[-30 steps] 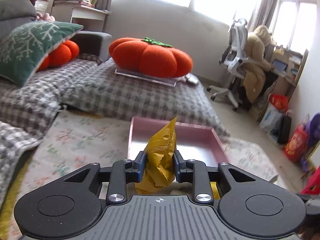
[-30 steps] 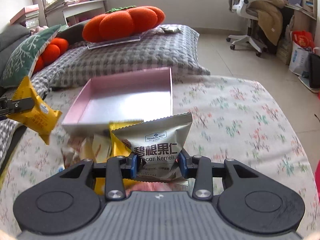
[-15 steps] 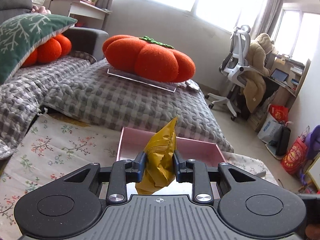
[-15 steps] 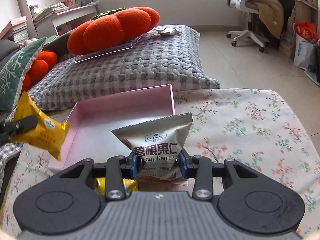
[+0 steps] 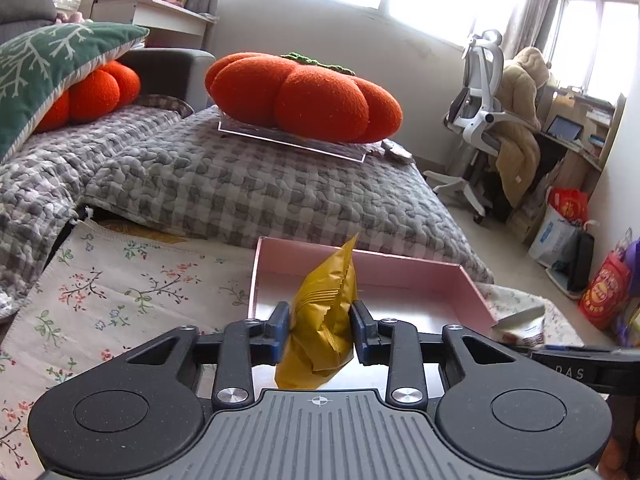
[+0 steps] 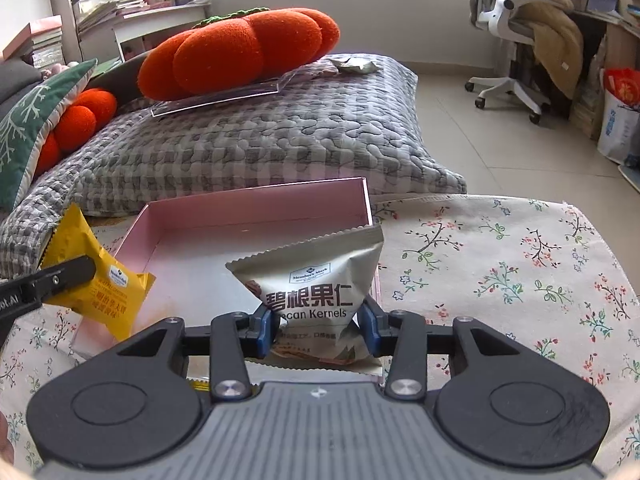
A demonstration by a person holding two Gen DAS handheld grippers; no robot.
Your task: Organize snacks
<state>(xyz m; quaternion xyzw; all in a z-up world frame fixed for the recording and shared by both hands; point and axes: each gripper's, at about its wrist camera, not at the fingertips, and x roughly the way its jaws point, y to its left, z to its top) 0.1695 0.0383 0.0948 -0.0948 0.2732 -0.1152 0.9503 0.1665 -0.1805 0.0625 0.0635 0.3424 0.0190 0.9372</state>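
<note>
- Since half a second ago, both hand-held grippers have carried their packets closer over the pink tray [image 6: 256, 216]; a second ago the right wrist view showed a pile of snacks at the tray's near edge, and now only a yellow corner of one shows beneath the right tool.
- Left hand-held gripper [image 5: 319, 334] is clenched on a yellow snack packet [image 5: 326, 320], its blue pads pressing both sides, the packet standing edge-on with its crimped tip pointing up.
- In the right wrist view that same yellow snack packet [image 6: 98, 280] hangs tilted, off the surface, at the tray's left wall, pinched by a black finger [image 6: 60, 280] of the left tool.
- Right hand-held gripper [image 6: 318, 326] grips a grey pecan kernels packet [image 6: 316, 284] between its blue pads; the packet stands upright, lettering toward the camera, over the tray's near right corner.
- Pink tray sits on a floral cloth [image 6: 500, 260] and its visible floor is bare.
- From the left wrist view, the grey pecan kernels packet [image 5: 520, 322] shows just past the tray's right wall [image 5: 468, 284].
- Behind the tray lies a grey checked cushion [image 6: 260, 140] bearing an orange pumpkin pillow [image 6: 240, 52] on a clear sheet.
- An office chair [image 5: 480, 112] draped with a tan coat stands further back.
</note>
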